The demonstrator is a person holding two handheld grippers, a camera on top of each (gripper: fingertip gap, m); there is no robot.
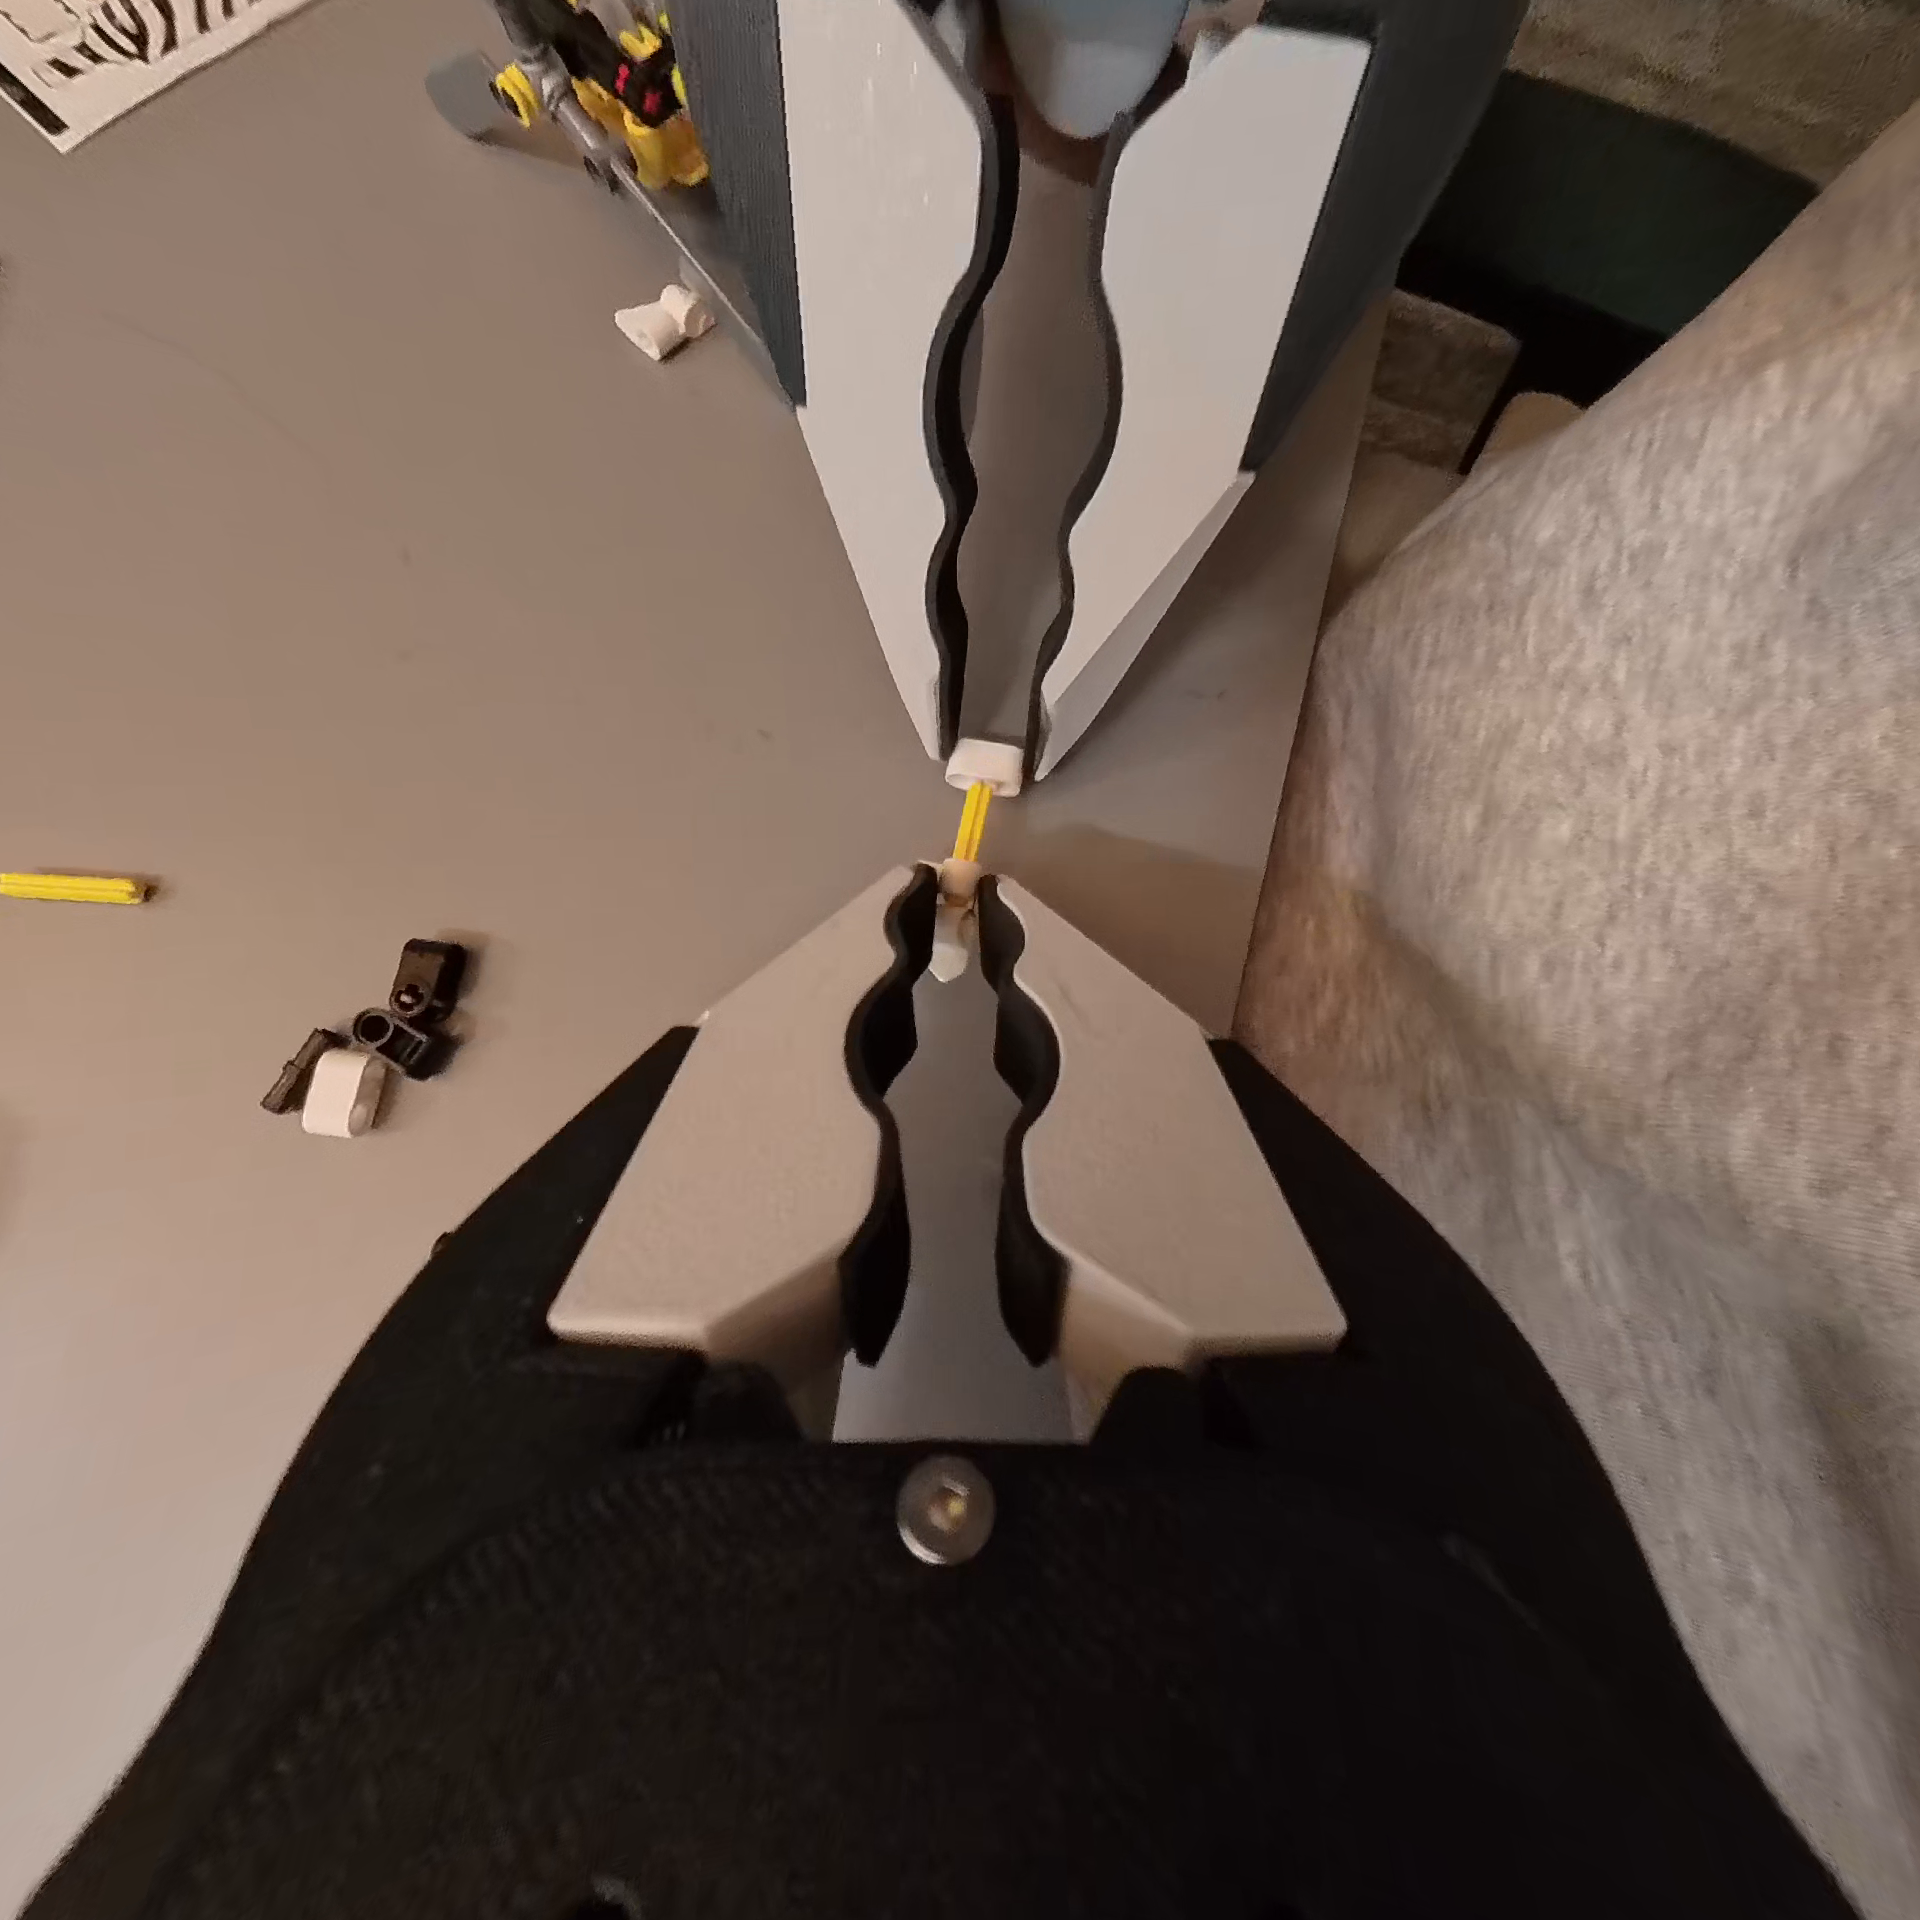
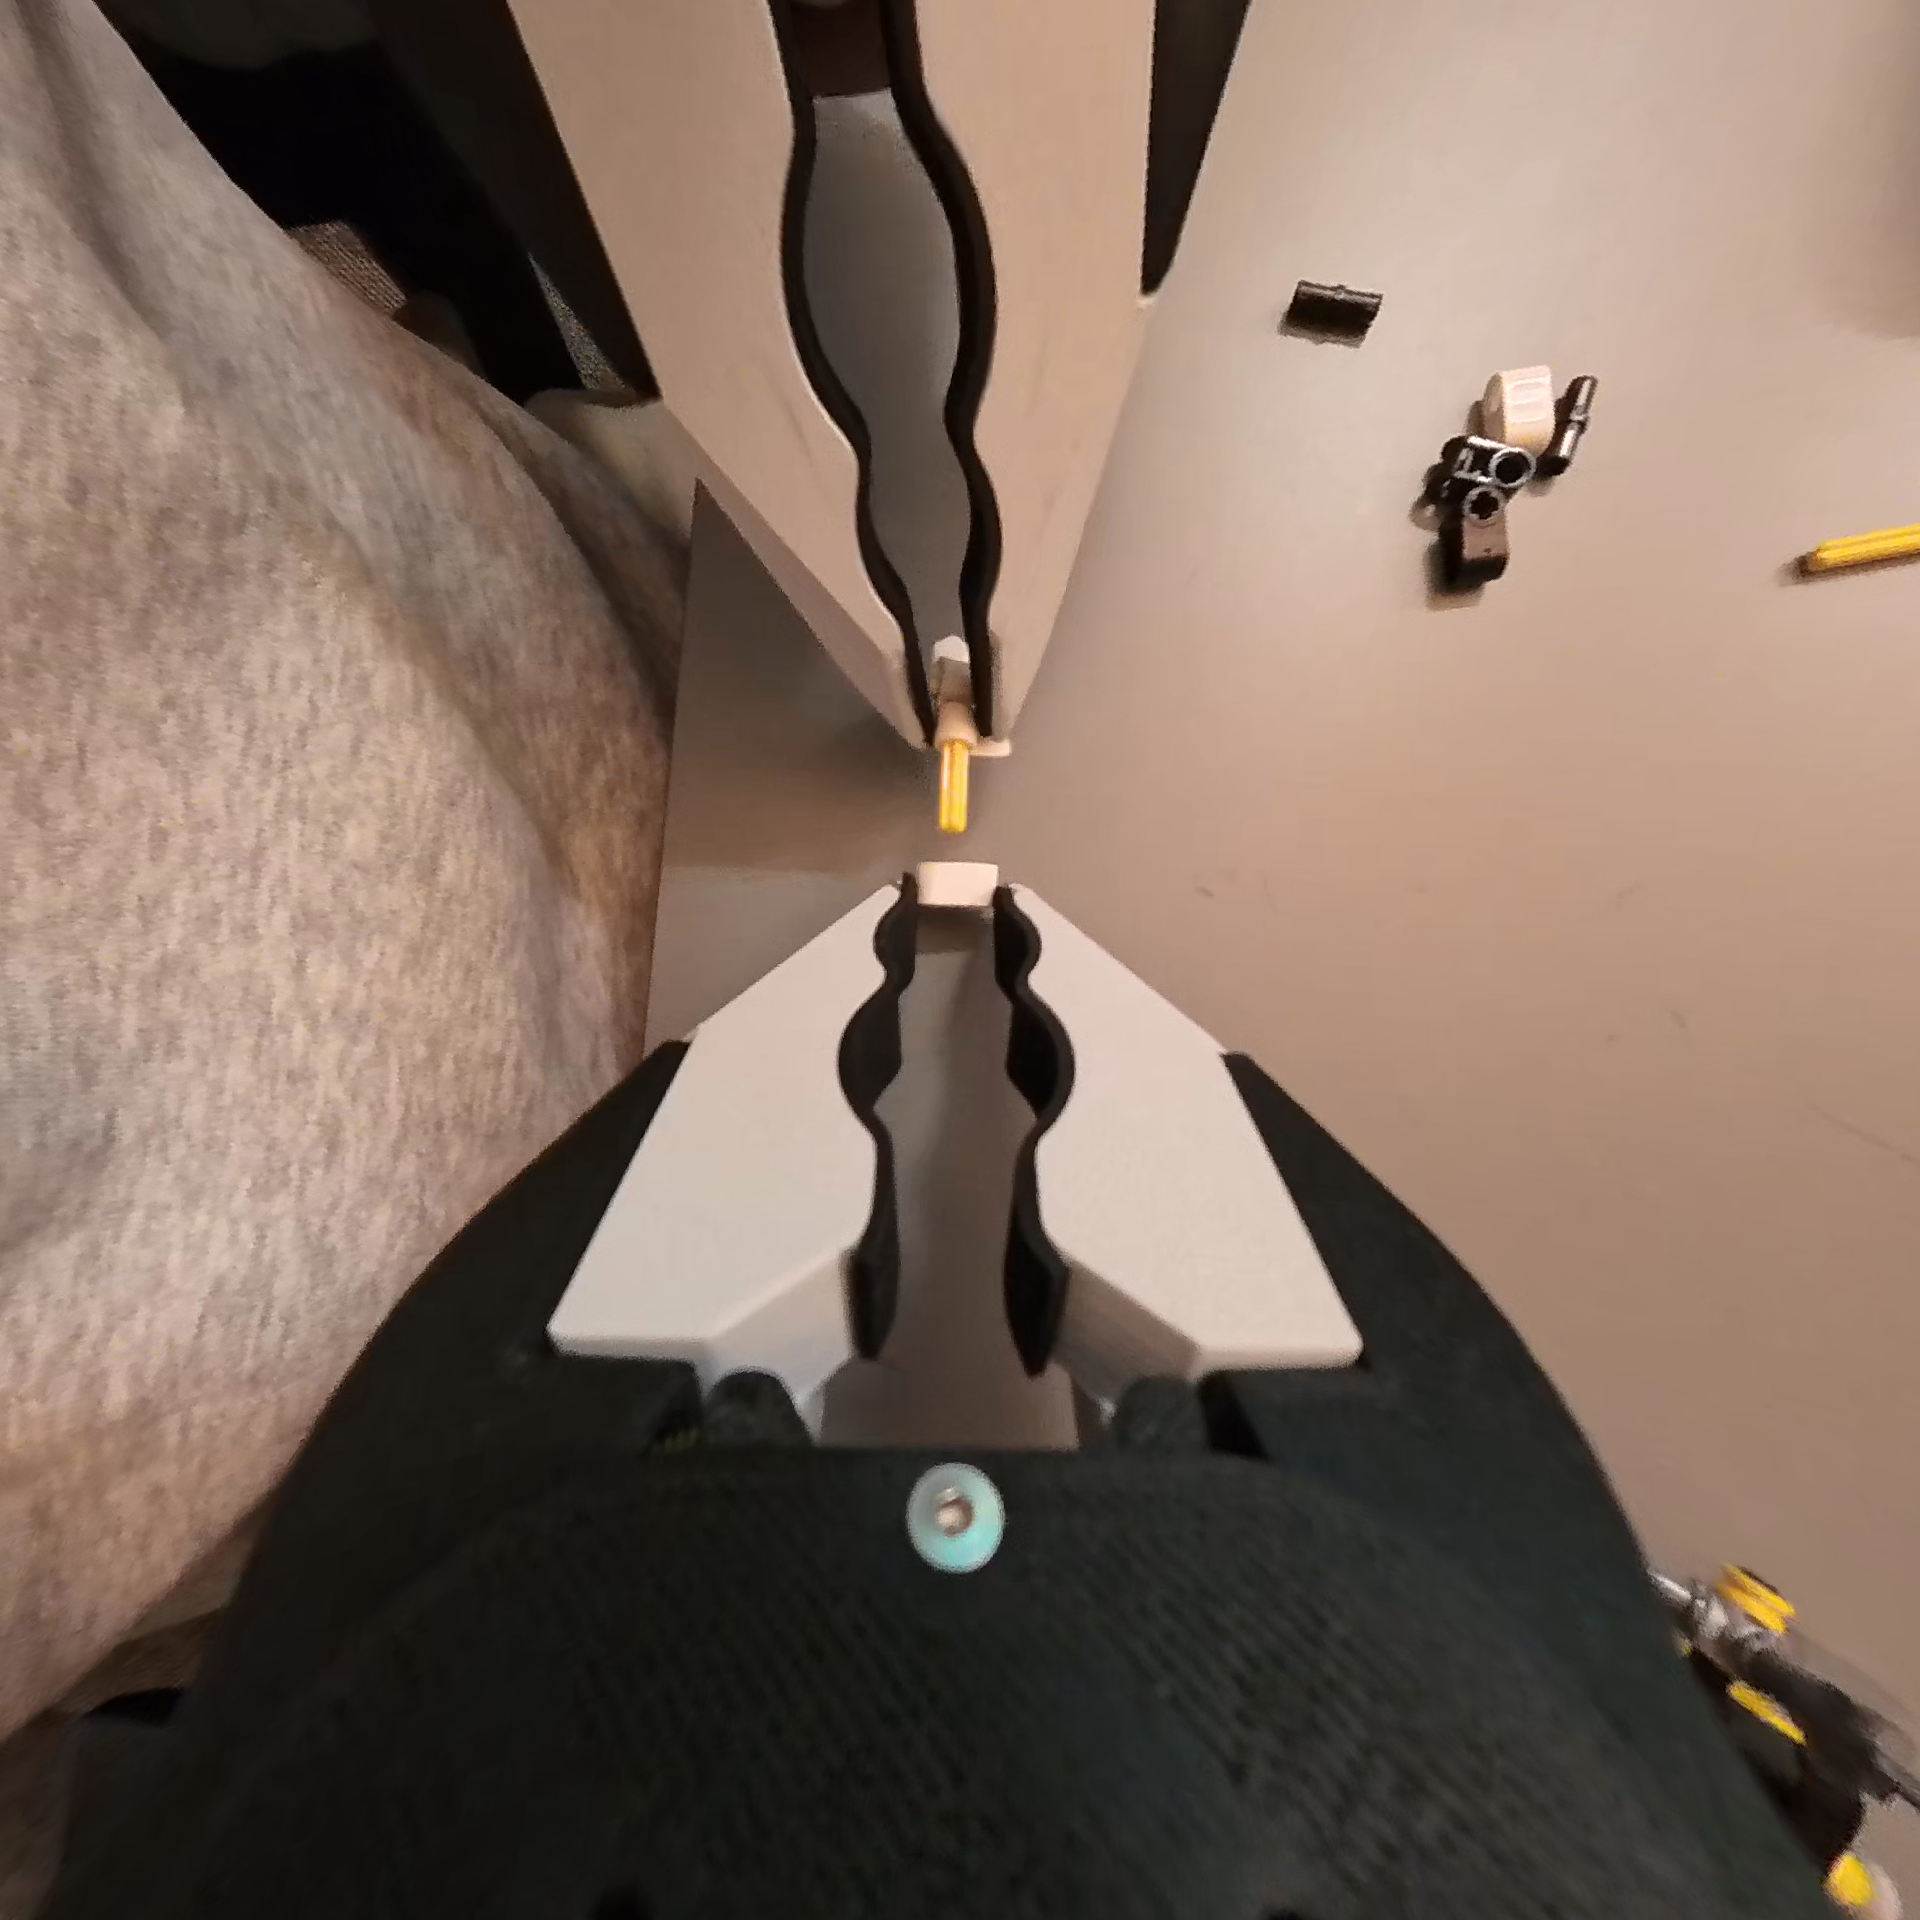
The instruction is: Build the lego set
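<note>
My left gripper (image 1: pixel 956 894) is shut on a small white piece (image 1: pixel 954 951) with a short yellow axle (image 1: pixel 971 826) sticking out of its front. My right gripper (image 1: pixel 992 748) faces it tip to tip and is shut on a white connector (image 1: pixel 982 767). In the right wrist view my right gripper (image 2: pixel 954 899) holds that white connector (image 2: pixel 954 883), and the left gripper (image 2: pixel 951 717) points the yellow axle (image 2: pixel 952 795) at it. The axle tip is at the connector; the right wrist view shows a thin gap between them. Both hover over the grey table (image 1: pixel 416 623) near its edge.
A loose yellow axle (image 1: pixel 73 888), a cluster of black connectors with a white piece (image 1: pixel 395 1023), another white piece (image 1: pixel 665 322) and a black pin (image 2: pixel 1335 309) lie on the table. A yellow and black partial model (image 1: pixel 623 104) and a printed sheet (image 1: pixel 104 52) are farther off. A person's grey clothing (image 1: pixel 1610 935) borders the table edge. It is some 10 cm from my left tips to the black pin (image 2: pixel 1335 309).
</note>
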